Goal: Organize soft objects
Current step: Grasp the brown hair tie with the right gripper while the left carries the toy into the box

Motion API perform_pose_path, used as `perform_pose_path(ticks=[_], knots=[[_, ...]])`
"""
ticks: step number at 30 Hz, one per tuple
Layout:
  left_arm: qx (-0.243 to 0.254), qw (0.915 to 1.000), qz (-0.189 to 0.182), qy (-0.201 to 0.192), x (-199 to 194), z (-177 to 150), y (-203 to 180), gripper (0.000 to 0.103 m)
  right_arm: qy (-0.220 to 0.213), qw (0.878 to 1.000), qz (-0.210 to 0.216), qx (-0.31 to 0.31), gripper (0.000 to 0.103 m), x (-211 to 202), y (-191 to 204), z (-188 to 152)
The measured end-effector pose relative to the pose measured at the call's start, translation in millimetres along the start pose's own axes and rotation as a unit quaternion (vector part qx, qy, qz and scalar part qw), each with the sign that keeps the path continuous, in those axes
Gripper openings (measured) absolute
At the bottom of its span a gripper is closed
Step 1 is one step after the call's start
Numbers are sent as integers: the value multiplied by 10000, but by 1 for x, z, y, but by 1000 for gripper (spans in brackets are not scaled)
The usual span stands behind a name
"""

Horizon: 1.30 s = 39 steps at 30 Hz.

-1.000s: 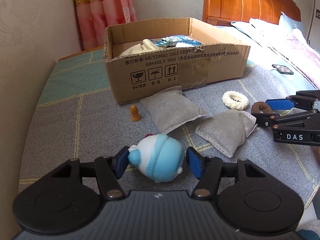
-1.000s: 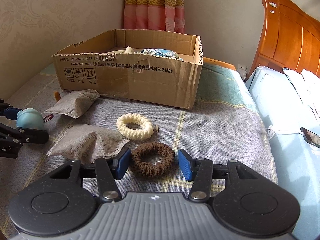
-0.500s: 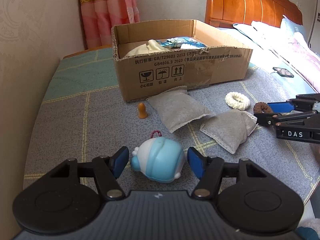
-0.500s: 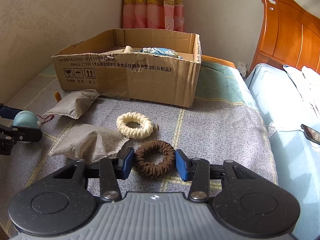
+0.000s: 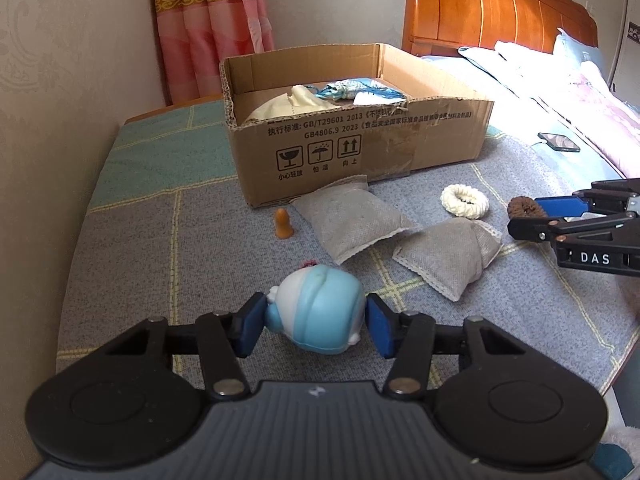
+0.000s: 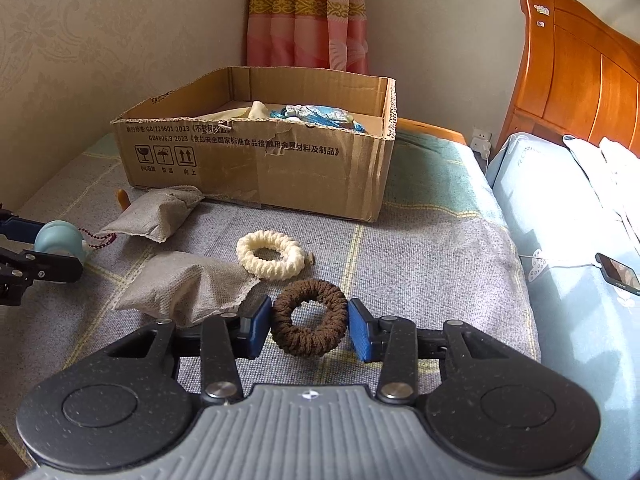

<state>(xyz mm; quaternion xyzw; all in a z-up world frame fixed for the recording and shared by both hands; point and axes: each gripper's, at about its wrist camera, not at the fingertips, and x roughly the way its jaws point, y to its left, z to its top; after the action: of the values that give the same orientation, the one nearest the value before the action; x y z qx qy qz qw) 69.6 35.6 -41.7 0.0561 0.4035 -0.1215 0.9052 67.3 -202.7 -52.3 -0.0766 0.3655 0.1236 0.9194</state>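
My left gripper [image 5: 314, 326] is shut on a blue and white squishy toy [image 5: 318, 312], its pads touching both sides. My right gripper [image 6: 309, 324] is shut on a brown hair scrunchie [image 6: 309, 322] lying on the grey bedspread. A cream scrunchie [image 6: 269, 254] and two grey fabric pouches [image 6: 184, 286] [image 6: 158, 214] lie nearby. An open cardboard box [image 6: 256, 160] with cloth items inside stands behind them. The right gripper also shows in the left wrist view [image 5: 532, 218], and the left gripper shows at the left edge of the right wrist view [image 6: 44, 256].
A small orange cone [image 5: 283, 223] stands beside the box. A phone [image 6: 618, 272] lies on the light blue bedding at right. A wooden headboard [image 6: 576, 92] and a pink curtain [image 6: 306, 12] are behind. The wall runs along the left.
Both grippers have narrowed onto their objects: the left onto the squishy toy, the right onto the brown scrunchie. The left wrist view has shifted a little closer to the box.
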Motion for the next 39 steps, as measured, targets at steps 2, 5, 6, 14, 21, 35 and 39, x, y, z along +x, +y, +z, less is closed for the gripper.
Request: perform_pose_path(ticks=[2,5,6,14,21,35,39], knots=[[51,10000,-13,-24,-4,3,-1,52,-43,10000,1,-52,47,-5,0,2],[108,9999,-52,-102,-11,7,-1,52,-93,9999,20,-130,47,-11,1,5],[141,9998,-54,-132,-15,8,-2,52,-122,9998,16,-155,47,-14,1,5],[197,9989,-170,-398,-35,31,-1,52,-252,9988,226,-342,47,-32,3,16],[473,9952,65,-854,-34,85,2,52,-543,9956,534,-542,47,-47,8,44],[594,9943,466,-755,75,215,24,68,-839,9936,393,-648,47,-51,-4,77],[558,9920,791,-808,96,224,28,87,-816,9943,339,-596,47,-49,-7,78]])
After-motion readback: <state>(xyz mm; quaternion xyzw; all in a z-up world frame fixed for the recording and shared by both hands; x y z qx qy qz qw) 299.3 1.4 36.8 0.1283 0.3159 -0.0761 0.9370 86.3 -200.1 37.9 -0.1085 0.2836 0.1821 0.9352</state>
